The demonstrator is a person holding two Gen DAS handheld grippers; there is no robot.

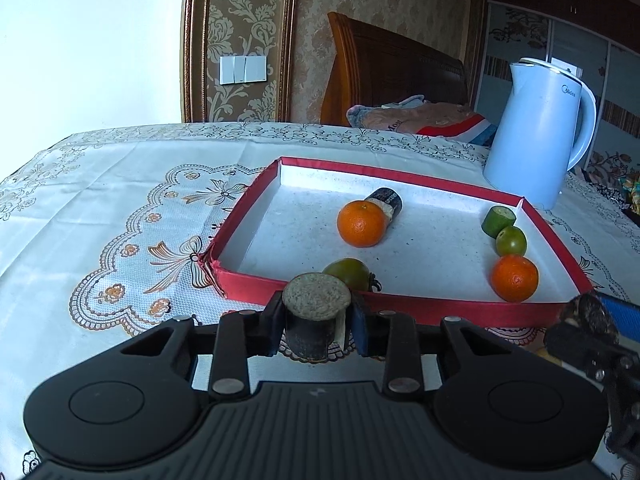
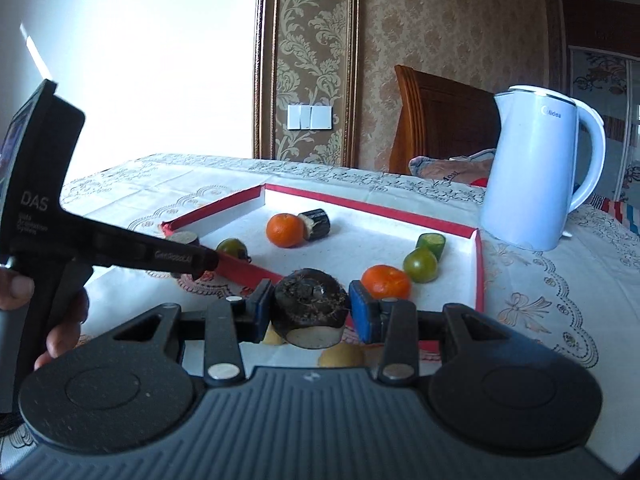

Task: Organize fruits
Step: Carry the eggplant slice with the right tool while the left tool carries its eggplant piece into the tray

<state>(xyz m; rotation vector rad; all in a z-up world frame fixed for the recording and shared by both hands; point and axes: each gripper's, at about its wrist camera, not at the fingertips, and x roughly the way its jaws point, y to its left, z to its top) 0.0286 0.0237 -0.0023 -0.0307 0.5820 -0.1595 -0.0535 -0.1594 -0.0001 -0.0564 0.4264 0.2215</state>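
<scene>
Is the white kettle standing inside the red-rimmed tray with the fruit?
No, the white kettle stands on the tablecloth beyond the far corner of the red-rimmed tray, outside its rim.

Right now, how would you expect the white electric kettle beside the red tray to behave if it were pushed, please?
The white electric kettle would probably tip rather than slide: it is tall and narrows upward. Its smooth wall looks slippery to pinch, so the handle seems safer. Whether it holds water cannot be seen.
</scene>
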